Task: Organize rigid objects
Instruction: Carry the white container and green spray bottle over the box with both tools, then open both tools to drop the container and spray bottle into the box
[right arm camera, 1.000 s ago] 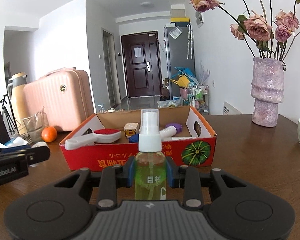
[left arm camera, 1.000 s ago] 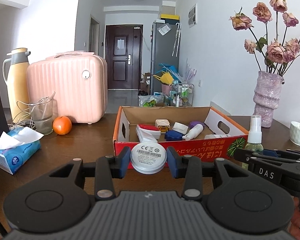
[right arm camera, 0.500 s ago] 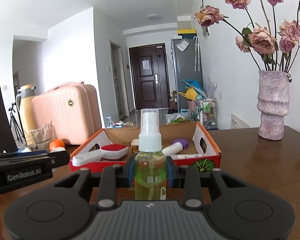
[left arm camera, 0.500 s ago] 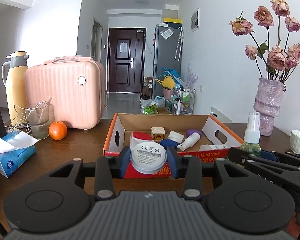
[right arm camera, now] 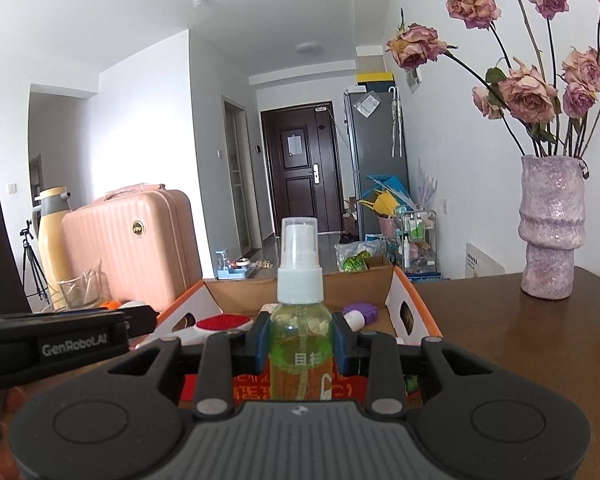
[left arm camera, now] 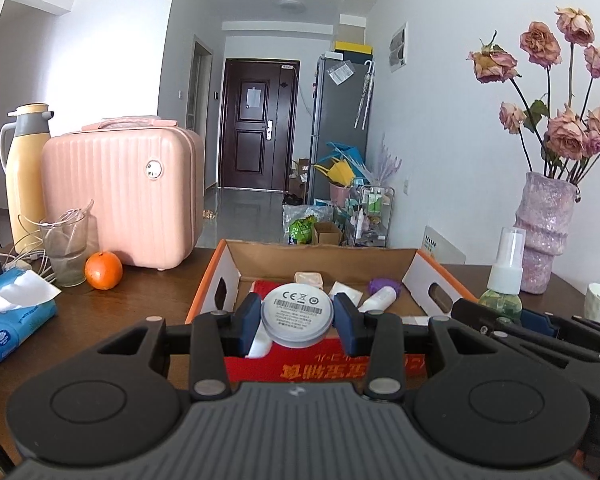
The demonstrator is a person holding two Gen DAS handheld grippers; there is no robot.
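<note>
I have both claws loaded in front of the box [left arm camera: 436, 276], which sits on the table [left arm camera: 148, 300] with its open top facing me. My left gripper [left arm camera: 297, 316] is clamped on a round white puck [left arm camera: 297, 314], pads pressing its rim from either side, flat face turned toward the camera; I read a barcode and a CE mark on its sticker, the finer print being too small. My right gripper [right arm camera: 301, 342] is clamped on a spray bottle [right arm camera: 300, 320], upright, pinched at the body below the white pump so the greenish liquid stays level. Its label shows white Chinese characters I can only partly make out.

I judge both are held just short of the near wall, above the rim, ready to go in beside the things already there: a red-faced brush [right arm camera: 224, 324], a white tube [left arm camera: 378, 298], a purple cap [right arm camera: 362, 311]. The near wall carries red-and-orange printing that reads upside down to me. The left gripper's side, seen from the right wrist, reads "GenRobot.AI".
</note>
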